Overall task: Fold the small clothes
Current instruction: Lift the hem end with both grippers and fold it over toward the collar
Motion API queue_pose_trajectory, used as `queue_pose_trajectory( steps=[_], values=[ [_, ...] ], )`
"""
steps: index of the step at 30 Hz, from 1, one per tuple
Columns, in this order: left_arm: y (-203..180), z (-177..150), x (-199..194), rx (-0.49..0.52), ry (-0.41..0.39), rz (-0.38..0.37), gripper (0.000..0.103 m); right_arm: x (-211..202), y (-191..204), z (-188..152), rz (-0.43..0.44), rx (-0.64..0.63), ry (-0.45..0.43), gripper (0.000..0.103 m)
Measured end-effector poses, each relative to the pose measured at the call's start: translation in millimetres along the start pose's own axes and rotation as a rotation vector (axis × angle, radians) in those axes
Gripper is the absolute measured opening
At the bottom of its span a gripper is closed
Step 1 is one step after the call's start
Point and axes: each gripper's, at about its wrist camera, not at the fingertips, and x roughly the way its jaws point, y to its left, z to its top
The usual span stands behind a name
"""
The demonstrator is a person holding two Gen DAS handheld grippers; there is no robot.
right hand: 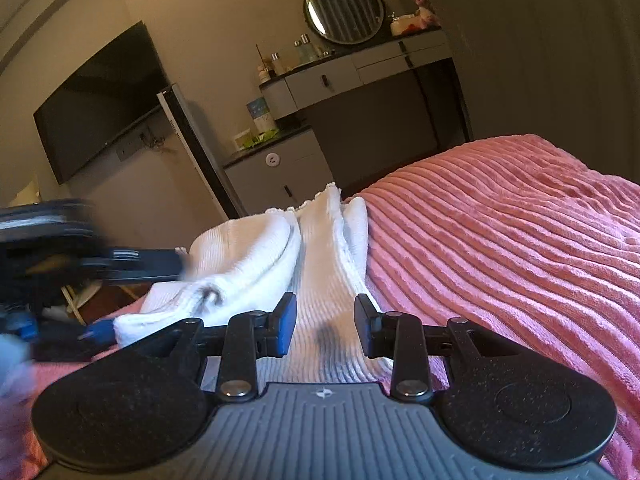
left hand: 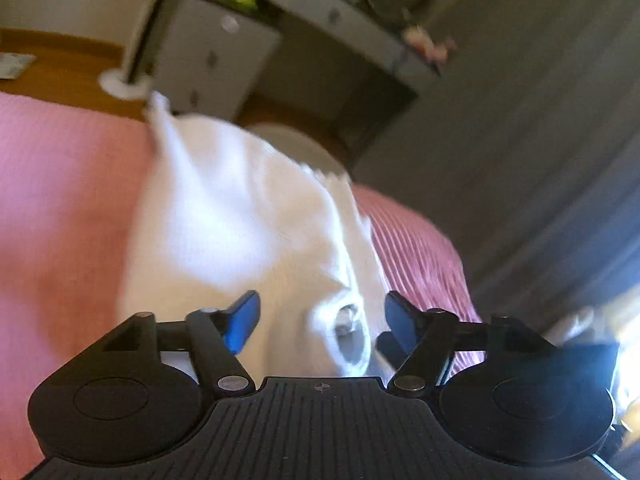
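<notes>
On the pink bedspread (right hand: 500, 240), blurred white garment (left hand: 224, 220) lies between wide left jaws; right jaws narrow, empty.

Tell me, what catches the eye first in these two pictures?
A white ribbed knit garment lies partly folded on a pink corduroy-ribbed bedspread, filling the middle of both views. In front of it, each gripper's black fingers with blue pads stand apart with the cloth lying between them. Behind, a round black-framed mirror sits on a grey dressing table.
</notes>
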Motion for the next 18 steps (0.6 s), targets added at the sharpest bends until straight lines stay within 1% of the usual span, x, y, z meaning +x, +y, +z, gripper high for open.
queue_pose_trajectory(
  steps=[1, 3, 6, 9, 11, 12, 14, 15, 16, 17, 18],
  values=[
    [3.4, -5.5, -10.5, 0.004, -0.028, 0.031, 0.079, -0.2, 0.5, 0.3, 0.005, 0.000, -0.003, 0.031],
    [11.1, -17.4, -22.0, 0.015, -0.045, 0.114, 0.080, -0.5, 1.6, -0.1, 0.019, 0.003, -0.003, 0.032],
    [24.5, -38.2, -25.6, 0.014, -0.041, 0.183, 0.080, 1.7, 1.0, -0.4, 0.047, 0.029, 0.022, 0.034],
    [28.8, -44.2, -19.5, 0.070, -0.005, 0.251, 0.079, 3.6, -4.9, 3.2, 0.070, 0.092, 0.048, 0.035],
    [30.7, -44.0, -26.9, 0.110, -0.020, 0.255, 0.079, 3.1, -10.1, 9.5, 0.080, 0.134, 0.056, 0.043],
    [31.3, -43.4, -26.6, 0.127, -0.031, 0.254, 0.080, 5.1, -13.1, 14.2, 0.099, 0.168, 0.073, 0.049],
    [33.8, -46.8, -23.9, 0.154, -0.041, 0.235, 0.080, 13.4, -16.1, 23.8, 0.160, 0.248, 0.118, 0.058],
    [37.1, -50.1, -19.0, 0.157, -0.036, 0.234, 0.080, 19.9, -16.1, 29.7, 0.205, 0.290, 0.139, 0.059],
    [40.9, -53.4, -13.2, 0.150, -0.012, 0.241, 0.080, 25.9, -14.5, 33.6, 0.232, 0.311, 0.153, 0.061],
    [43.2, -55.0, -6.4, 0.131, 0.011, 0.235, 0.080, 36.4, -10.7, 39.6, 0.257, 0.311, 0.184, 0.063],
    [48.3, -56.2, -3.2, 0.109, 0.018, 0.226, 0.078, 47.4, -5.6, 43.9, 0.269, 0.288, 0.219, 0.063]
  ],
)
